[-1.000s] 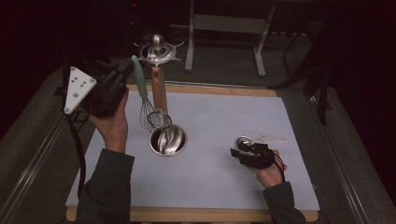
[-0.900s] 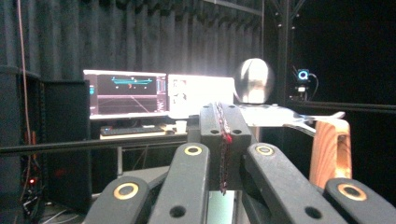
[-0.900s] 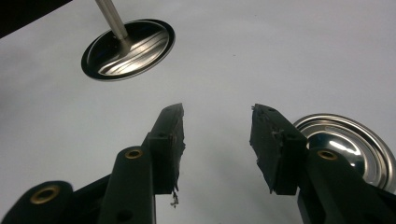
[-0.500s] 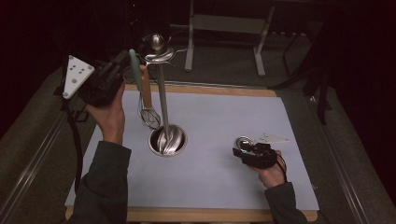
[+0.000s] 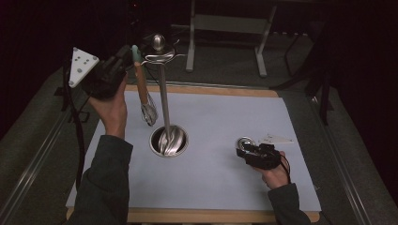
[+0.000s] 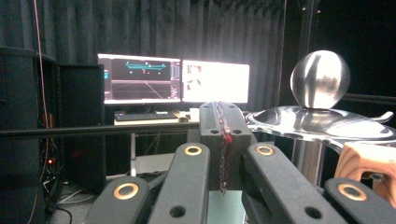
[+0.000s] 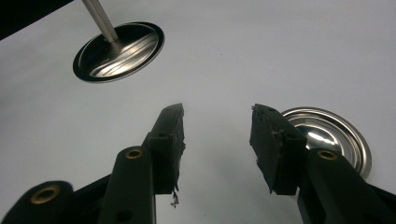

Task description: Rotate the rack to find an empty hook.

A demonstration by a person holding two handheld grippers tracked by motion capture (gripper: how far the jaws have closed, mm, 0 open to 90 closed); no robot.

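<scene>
My left claw is clamped on the whisk at the top of its wooden handle, holding it upright above the bench, wire head down, just beside the steel stand and its hook ring. My right claw rests low on the bench, jaws wide, nothing between them, a small steel dish just beside it.

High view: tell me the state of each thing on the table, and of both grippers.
left gripper: shut, pinching the whisk's top end.
whisk: hanging upright, lifted off the mat, beside the stand.
stand: upright on its round base.
right gripper: open, empty, low over the mat.
small metal dish: flat on the mat, empty.
</scene>
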